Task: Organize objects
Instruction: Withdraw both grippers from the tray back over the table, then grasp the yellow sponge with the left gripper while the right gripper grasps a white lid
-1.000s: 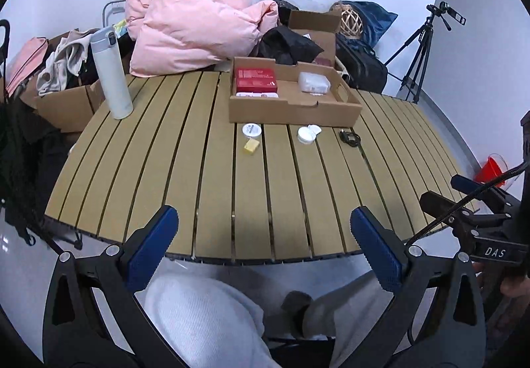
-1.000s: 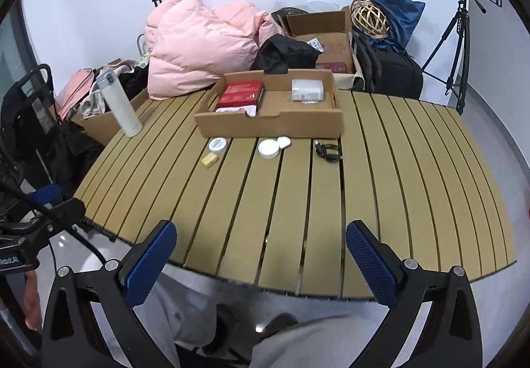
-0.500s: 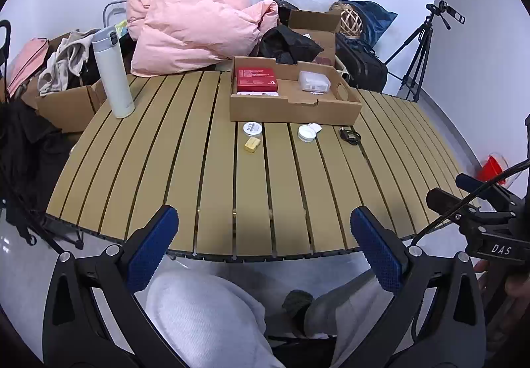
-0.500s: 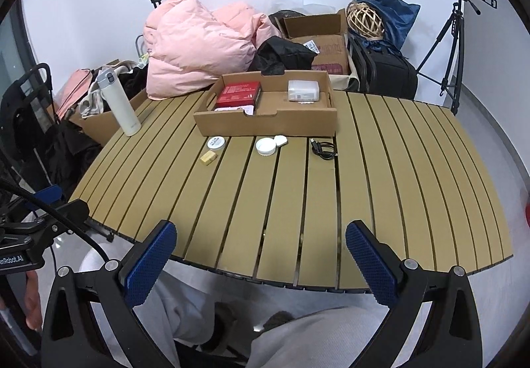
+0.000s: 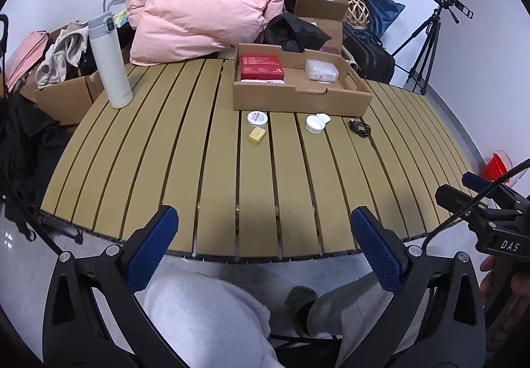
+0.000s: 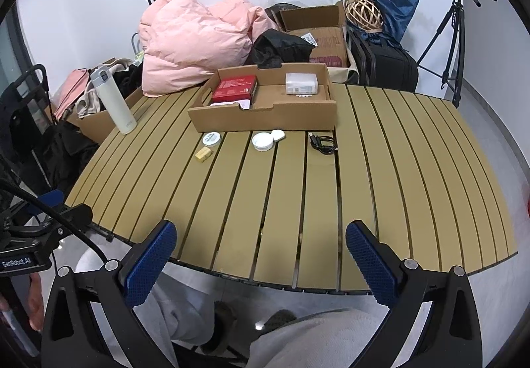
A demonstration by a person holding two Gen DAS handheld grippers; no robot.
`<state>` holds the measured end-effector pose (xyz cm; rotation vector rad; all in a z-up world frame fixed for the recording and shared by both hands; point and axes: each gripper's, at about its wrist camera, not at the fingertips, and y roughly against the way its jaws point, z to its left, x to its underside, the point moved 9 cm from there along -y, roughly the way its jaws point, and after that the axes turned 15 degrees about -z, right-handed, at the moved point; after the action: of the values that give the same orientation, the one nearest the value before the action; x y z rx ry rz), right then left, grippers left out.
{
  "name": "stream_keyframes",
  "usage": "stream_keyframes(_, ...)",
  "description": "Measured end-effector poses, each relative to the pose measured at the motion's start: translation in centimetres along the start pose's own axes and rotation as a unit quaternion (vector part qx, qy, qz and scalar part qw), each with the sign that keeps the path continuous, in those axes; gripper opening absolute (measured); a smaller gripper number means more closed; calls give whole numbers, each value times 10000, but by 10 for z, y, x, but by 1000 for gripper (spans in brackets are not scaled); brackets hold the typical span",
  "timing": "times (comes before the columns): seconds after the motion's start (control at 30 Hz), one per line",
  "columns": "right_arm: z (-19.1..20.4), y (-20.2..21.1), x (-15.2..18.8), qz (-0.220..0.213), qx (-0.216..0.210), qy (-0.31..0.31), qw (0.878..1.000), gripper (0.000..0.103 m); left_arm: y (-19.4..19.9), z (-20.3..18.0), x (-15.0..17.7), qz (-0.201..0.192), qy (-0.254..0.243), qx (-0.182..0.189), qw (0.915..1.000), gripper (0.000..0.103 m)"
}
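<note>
The small things to organize lie on the desk (image 6: 381, 169) just in front of the cardboard tray (image 6: 265, 121): a round tin (image 6: 211, 138), a yellow block (image 6: 203, 155), a white cap (image 6: 262, 141) and a black cable (image 6: 323, 143), while a red box (image 6: 236, 89) and a clear case (image 6: 301, 83) are already inside the tray. The left gripper (image 5: 265, 243) and the right gripper (image 6: 260, 253) both hover at the near edge of the desk, well apart from the tray, with the fingers spread wide and holding nothing. I judge that the task is at its beginning, and the next move calls for reaching forward to one loose item, probably the cable for the right gripper, and closing on it low against the slats.
</note>
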<state>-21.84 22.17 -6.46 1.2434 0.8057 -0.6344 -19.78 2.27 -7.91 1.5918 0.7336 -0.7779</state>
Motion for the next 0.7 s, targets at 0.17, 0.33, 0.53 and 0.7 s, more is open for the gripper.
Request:
stream_keyframes(0.17,-5,-20,2,8,3,-5,10000,103,-32,13,1,-210,-75,106,9997,103)
stream_keyframes(0.33,-11,-67,1,-36,-107,-183,9998,103,-80,16,-10,-287,-127,356,9989,101)
stream_keyframes(0.53,-13,-152,-8,246,-188,-151,9994,103,-161,11,-21,81,-401,481,9980,78)
stream_keyframes(0.7,-5,-215,-16,343,-216,18,9992,90,-223,4,-14,553,-804,551,9937,47)
